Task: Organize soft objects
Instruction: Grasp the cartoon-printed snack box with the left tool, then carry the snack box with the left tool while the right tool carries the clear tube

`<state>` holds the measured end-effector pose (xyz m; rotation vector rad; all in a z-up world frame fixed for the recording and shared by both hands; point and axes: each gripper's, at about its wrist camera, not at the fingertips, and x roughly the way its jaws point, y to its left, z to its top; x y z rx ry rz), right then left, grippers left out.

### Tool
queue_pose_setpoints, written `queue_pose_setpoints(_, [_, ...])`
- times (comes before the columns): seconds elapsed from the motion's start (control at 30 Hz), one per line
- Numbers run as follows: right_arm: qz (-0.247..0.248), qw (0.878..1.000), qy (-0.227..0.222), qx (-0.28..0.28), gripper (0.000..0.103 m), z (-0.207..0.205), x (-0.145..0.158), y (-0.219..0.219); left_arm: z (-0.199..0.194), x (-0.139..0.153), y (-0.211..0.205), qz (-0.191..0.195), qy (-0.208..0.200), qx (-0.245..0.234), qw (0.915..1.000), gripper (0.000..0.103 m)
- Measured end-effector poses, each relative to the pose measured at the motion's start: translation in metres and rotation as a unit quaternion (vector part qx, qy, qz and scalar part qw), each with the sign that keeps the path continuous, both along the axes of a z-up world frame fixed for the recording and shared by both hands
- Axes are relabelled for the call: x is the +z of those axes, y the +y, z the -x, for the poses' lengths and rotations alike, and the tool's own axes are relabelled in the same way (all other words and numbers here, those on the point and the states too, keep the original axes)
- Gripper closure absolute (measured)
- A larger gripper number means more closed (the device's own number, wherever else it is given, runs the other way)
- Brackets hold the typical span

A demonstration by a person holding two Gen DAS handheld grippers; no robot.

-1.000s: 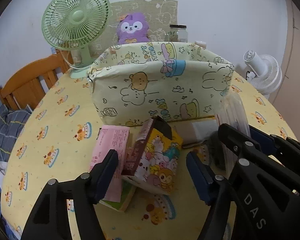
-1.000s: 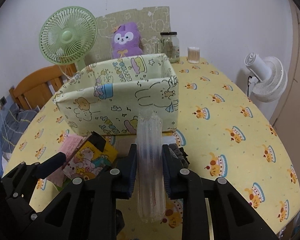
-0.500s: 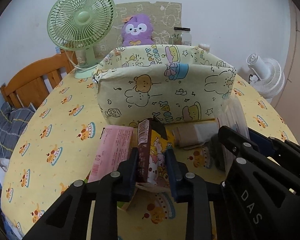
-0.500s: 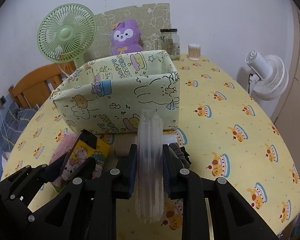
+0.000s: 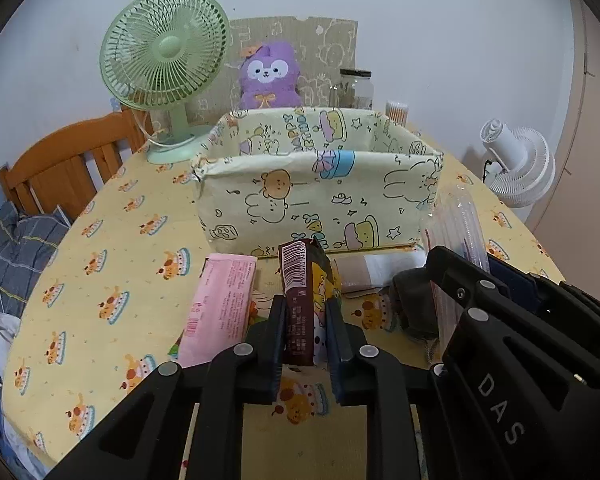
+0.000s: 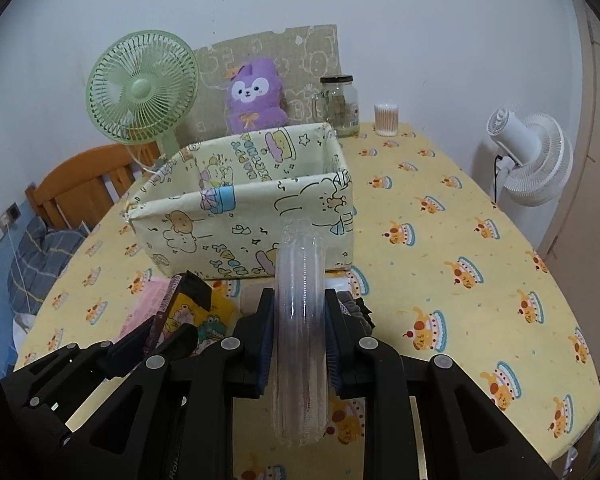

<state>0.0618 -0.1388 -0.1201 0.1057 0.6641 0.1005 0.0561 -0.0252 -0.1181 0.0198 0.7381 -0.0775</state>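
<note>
Left hand-held gripper: its jaws have just been closing and now pinch a cartoon-printed snack packet standing on edge, barcode end uppermost, at 6 o'clock of the fabric storage box. A pink packet lies flat on the tabletop at 9 o'clock of the snack packet, just beside it. Right hand-held gripper: pressed onto a clear plastic sleeve that rises between its pads, its upper end in front of the box wall. A folded beige-and-white cloth lies at the box's near base, between the two grippers. The box stands open-topped at tabletop centre. At 12 o'clock beyond it: green desk fan, purple plush toy, glass jar, cotton-swab tub. A white fan stands off the tabletop at 3 o'clock.
</note>
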Motion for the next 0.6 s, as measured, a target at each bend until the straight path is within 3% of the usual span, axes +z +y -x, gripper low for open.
queue_pose_setpoints(0.6, [-0.006,0.999,-0.04,0.004,0.077,0.033,0.044,0.003,0.033,0.044,0.006,0.003,-0.052,0.004,0.9986,0.087])
